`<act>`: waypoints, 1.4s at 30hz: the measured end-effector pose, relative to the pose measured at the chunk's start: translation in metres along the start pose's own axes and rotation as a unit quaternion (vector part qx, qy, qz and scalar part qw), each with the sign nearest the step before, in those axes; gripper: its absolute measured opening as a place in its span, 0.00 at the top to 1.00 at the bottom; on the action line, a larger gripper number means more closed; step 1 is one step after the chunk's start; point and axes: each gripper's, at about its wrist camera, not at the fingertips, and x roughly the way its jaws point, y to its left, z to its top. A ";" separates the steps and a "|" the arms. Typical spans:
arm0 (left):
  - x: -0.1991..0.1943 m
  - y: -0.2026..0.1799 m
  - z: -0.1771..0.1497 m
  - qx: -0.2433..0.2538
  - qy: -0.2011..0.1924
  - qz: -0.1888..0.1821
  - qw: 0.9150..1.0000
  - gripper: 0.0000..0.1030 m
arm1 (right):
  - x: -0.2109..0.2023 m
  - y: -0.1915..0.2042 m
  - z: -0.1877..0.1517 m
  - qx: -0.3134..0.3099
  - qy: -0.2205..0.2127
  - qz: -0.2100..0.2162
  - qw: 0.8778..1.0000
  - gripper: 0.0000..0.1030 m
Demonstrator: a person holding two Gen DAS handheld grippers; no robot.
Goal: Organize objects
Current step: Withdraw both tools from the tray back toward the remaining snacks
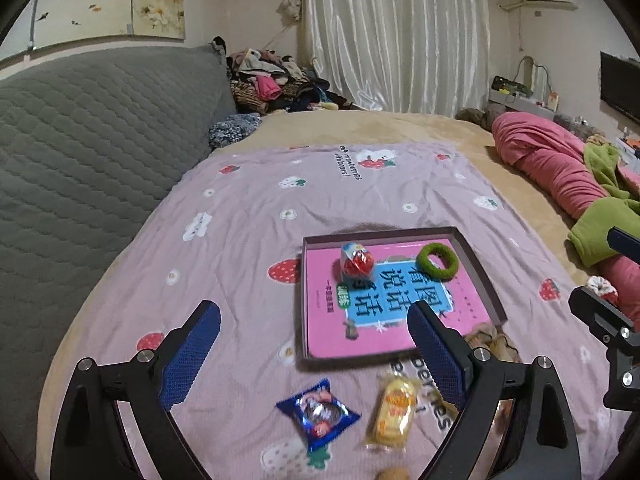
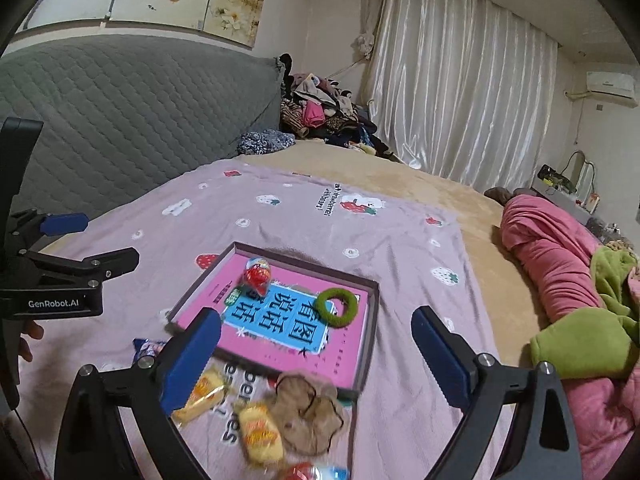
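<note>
Hovering over the bed, both tools are standing wide and holding nothing.

Nearest, the left tool (image 1: 314,334) is gaping with a blue snack packet (image 1: 319,413) and a yellow snack packet (image 1: 392,414) lying on the pink strawberry sheet (image 1: 240,208) below it, touching neither; the right tool (image 2: 316,340) is spreading just as wide above more yellow packets (image 2: 260,434) and a beige scrunchie (image 2: 310,410) leaning at the tray's near edge. "GenRobot.AI" is showing on the left tool's body in the right wrist view. Beyond, a dark-rimmed tray (image 1: 486,280) is carrying a pink book with Chinese characters, a red-and-white egg-shaped sweet (image 1: 357,262) and a green ring (image 1: 437,259). Farther on, the sheet is reading "strawberries" only in part.
</note>
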 end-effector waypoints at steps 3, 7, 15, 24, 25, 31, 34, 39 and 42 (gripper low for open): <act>-0.015 -0.001 -0.007 0.002 -0.003 0.000 1.000 0.08 | -0.016 0.002 -0.004 0.000 0.002 -0.007 1.000 0.06; -0.031 0.000 -0.021 0.005 0.001 -0.003 1.000 0.08 | -0.035 0.002 -0.009 0.005 0.003 -0.010 1.000 0.06; -0.035 -0.004 -0.049 0.007 0.007 -0.008 1.000 0.08 | -0.049 0.000 -0.029 0.016 0.011 -0.015 1.000 0.06; -0.007 -0.005 -0.082 0.012 0.030 0.005 0.999 0.08 | -0.027 0.001 -0.052 0.020 0.039 -0.020 0.999 0.06; -0.003 -0.005 -0.085 0.014 0.035 0.006 0.999 0.08 | -0.024 0.002 -0.055 0.020 0.043 -0.019 0.999 0.06; 0.018 -0.003 -0.102 0.010 0.057 0.006 0.998 0.08 | -0.006 0.008 -0.068 0.015 0.064 -0.017 0.998 0.06; 0.029 -0.004 -0.109 0.006 0.072 0.002 0.997 0.08 | 0.001 0.010 -0.072 0.011 0.071 -0.017 0.997 0.06; 0.041 -0.008 -0.114 0.005 0.084 0.000 0.996 0.08 | 0.016 0.010 -0.080 0.015 0.087 -0.016 0.996 0.06; 0.046 -0.012 -0.114 0.006 0.089 -0.005 0.996 0.08 | 0.026 0.008 -0.084 0.017 0.097 -0.022 0.995 0.06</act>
